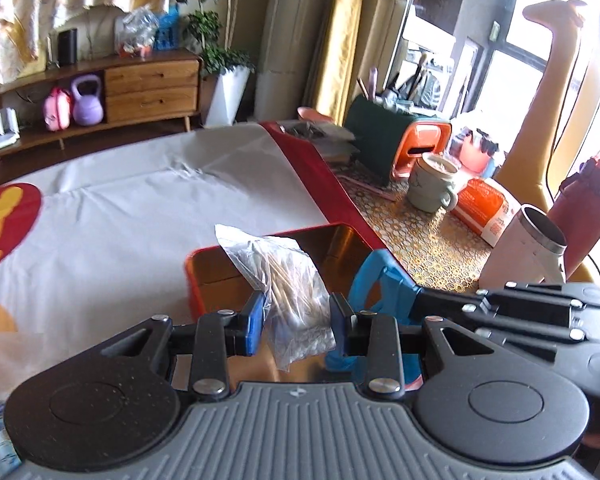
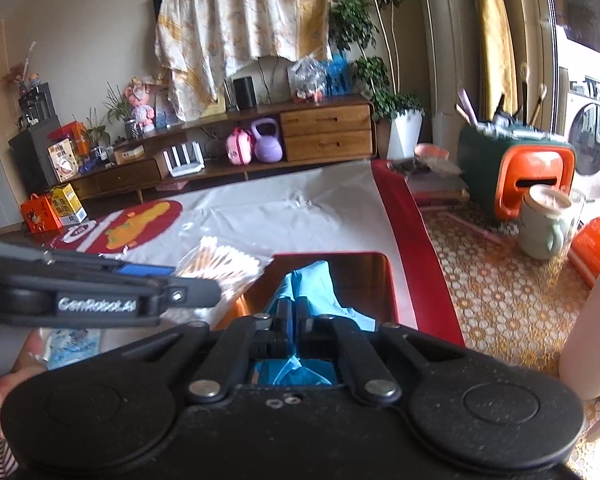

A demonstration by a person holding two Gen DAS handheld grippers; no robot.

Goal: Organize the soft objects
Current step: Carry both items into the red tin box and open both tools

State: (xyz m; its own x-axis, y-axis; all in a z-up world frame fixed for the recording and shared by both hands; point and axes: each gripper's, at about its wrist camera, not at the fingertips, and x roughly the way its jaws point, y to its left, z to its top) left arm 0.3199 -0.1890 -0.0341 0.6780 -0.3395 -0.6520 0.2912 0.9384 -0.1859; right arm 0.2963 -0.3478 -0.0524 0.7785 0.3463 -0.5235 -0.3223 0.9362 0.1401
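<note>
Tabletop: left gripper (image 1: 296,322) grips swab bag (image 1: 288,280) (clear).

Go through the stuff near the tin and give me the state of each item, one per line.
Left tool: shut on the bag of cotton swabs.
Bag of cotton swabs: held up over the tin's edge.
Right tool: shut on the blue cloth.
Blue cloth: pinched, hanging into the tin.
Red tin: open, no lid on.
Green mug: upright.
White tumbler: uncapped.
</note>
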